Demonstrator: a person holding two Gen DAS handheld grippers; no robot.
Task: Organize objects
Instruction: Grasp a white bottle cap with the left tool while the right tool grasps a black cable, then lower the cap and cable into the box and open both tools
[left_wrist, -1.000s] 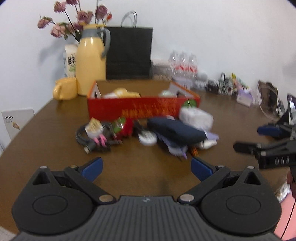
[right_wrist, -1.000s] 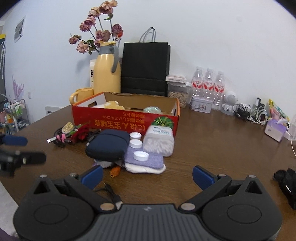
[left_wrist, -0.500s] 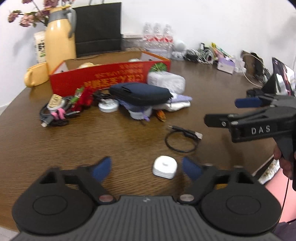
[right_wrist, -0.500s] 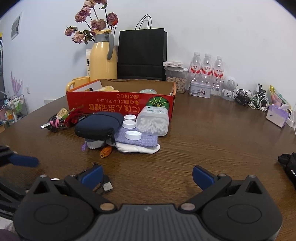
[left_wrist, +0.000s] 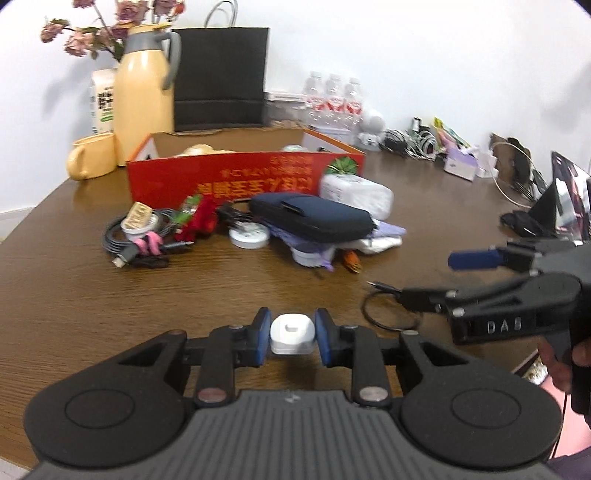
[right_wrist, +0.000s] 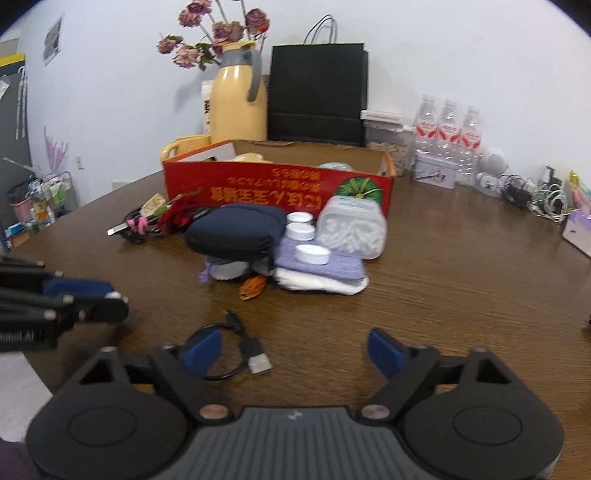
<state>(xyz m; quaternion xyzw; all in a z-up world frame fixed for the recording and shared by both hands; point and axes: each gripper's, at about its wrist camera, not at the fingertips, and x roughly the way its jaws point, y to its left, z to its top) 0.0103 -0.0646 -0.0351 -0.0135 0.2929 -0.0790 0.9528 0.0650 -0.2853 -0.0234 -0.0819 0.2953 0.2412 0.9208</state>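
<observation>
Since the earlier frames we have brought both grippers lower over the wooden table (left_wrist: 66, 295), and the left gripper (left_wrist: 291, 338) has just been closing: its blue pads now sit against both sides of a small white charger case (left_wrist: 291, 332) near the table's front edge. Left of it we see bare wood out to the rounded edge. Farther back lie a coiled cable bundle (left_wrist: 136, 240), a red cardboard box (left_wrist: 240, 177) and a navy pouch (left_wrist: 314, 218), with open wood between that pile and us. The right gripper (right_wrist: 293, 349) has also just been closing; its jaws stand wide apart, the left pad over a short black USB cable (right_wrist: 243, 343), gripping nothing. Only the right wrist view shows three white caps (right_wrist: 312, 253) on a purple cloth and a clear tub of white pieces (right_wrist: 351, 230); only the left wrist view shows the case.
</observation>
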